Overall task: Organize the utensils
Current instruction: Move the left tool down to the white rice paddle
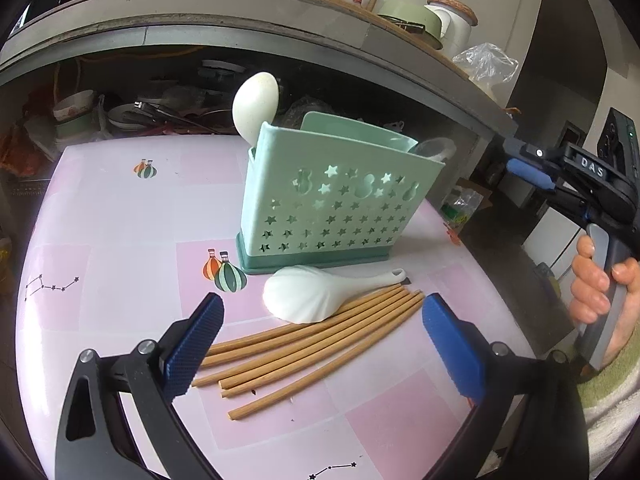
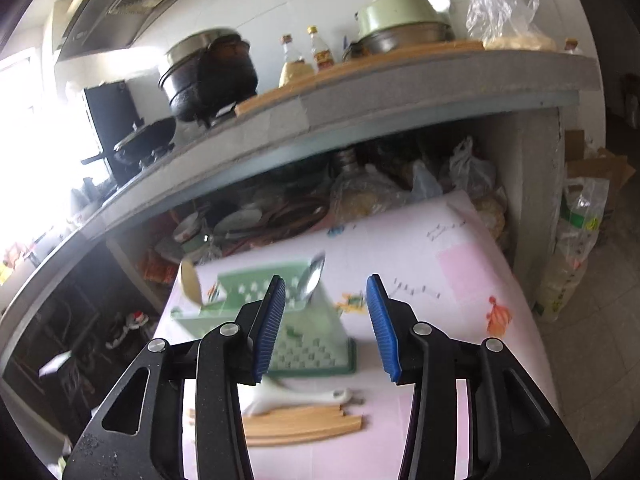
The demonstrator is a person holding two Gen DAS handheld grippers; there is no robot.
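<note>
A mint-green utensil holder (image 1: 328,204) with star cut-outs stands on the pink table (image 1: 120,220). A white spoon (image 1: 256,104) and a metal spoon (image 1: 434,148) stand in it. A white rice scoop (image 1: 316,292) lies in front of it, beside several wooden chopsticks (image 1: 312,344). My left gripper (image 1: 320,344) is open, low over the chopsticks. My right gripper (image 2: 326,328) is open and empty, raised above the holder (image 2: 296,320), scoop (image 2: 296,398) and chopsticks (image 2: 304,426). It shows at the right of the left wrist view (image 1: 532,168).
A grey counter (image 1: 280,24) runs behind the table, with pots, bottles and a plastic bag on top. Its lower shelf (image 1: 132,108) holds bowls and clutter. The table's right edge drops to the floor, where bags (image 2: 576,240) stand.
</note>
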